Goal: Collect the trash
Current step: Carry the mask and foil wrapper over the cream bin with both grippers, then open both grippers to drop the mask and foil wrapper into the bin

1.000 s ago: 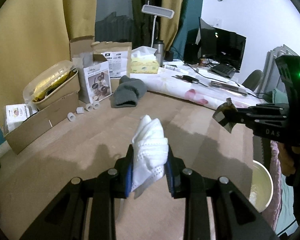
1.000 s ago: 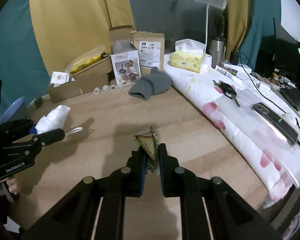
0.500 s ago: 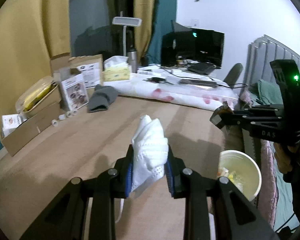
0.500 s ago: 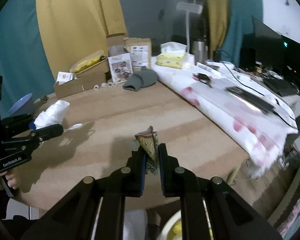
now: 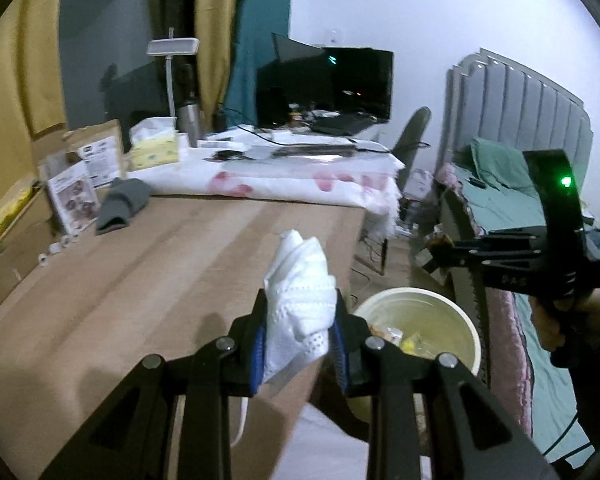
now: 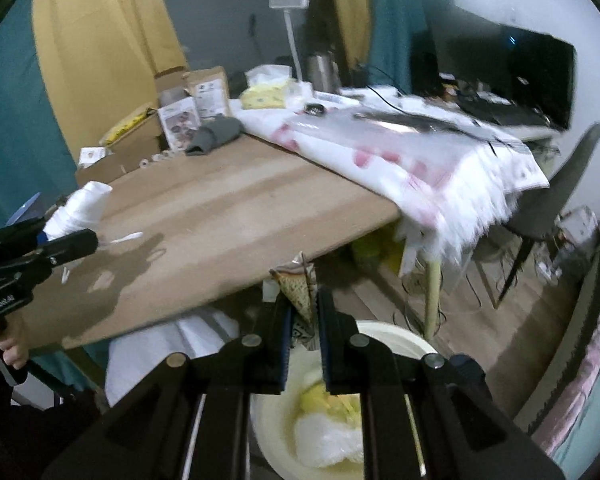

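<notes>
You hold trash in both tools, and the step in hand appears to be the carry to the bin. Your left gripper (image 5: 300,336) is closed on a crumpled white perforated face mask (image 5: 300,300), its blue pads pressing either side of the wad, with an ear loop hanging below. In the left wrist view that mask sits above the near corner of the light brown wooden table (image 5: 160,264), just beside the rim of the round cream plastic waste bin (image 5: 470,328) on the floor.

Your right gripper (image 6: 302,328) is closed nearly flat on a small crumpled brown and patterned wrapper (image 6: 298,292). In the right wrist view its jaws stand beyond the table edge and over the cream bin (image 6: 396,338), which already holds yellow and white scraps.

Judgement: the right load looks placed for release; the next move calls for opening those jaws while the wrapper is above the bin mouth. The left load needs a short shift towards the bin before release, since part of the mask appears to lie over the table corner. Watch the hanging loop: it could catch on a finger or the bin rim.
</notes>
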`<state>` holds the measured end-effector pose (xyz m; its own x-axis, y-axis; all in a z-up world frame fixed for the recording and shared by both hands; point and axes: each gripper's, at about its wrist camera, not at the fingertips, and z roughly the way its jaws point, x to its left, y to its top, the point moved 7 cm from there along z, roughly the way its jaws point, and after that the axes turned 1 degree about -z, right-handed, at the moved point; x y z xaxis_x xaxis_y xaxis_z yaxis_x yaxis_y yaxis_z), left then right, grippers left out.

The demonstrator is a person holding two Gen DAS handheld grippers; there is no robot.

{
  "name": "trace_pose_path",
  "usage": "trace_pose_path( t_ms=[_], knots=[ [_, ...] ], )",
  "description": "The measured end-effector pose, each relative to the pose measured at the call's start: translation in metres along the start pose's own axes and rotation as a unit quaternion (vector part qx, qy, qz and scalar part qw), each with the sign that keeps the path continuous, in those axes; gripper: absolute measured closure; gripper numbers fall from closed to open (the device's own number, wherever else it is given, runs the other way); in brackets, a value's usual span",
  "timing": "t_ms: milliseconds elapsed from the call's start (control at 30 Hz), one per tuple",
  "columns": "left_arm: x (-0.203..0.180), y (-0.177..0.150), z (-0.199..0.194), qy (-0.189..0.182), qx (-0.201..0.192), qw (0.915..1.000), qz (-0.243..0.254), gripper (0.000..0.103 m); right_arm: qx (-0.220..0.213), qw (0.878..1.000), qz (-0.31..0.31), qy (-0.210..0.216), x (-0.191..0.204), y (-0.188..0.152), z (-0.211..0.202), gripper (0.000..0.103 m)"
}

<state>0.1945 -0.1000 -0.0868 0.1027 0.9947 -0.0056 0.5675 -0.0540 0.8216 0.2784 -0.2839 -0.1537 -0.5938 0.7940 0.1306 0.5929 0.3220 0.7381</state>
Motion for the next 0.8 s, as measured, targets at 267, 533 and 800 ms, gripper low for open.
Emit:
trace_pose_path(
  t_ms=[267,533,800],
  knots=[
    [-0.049,-0.003,0.028,-0.025,0.021,0.9987,0.04,0.077,0.021,0.999,0.045,-0.01,-0.051,-0.034,0.02,0.086],
    [-0.081,-0.006,0.058,-0.044,0.044,0.9957,0.068,0.077,0.025,0.997,0.073,-0.003,-0.081,-0.05,0.032,0.058],
    [-0.107,-0.018,0.091,-0.066,0.078,0.991,0.087,0.076,0.027,0.994,0.107,-0.01,-0.107,-0.065,0.033,0.051]
  ],
)
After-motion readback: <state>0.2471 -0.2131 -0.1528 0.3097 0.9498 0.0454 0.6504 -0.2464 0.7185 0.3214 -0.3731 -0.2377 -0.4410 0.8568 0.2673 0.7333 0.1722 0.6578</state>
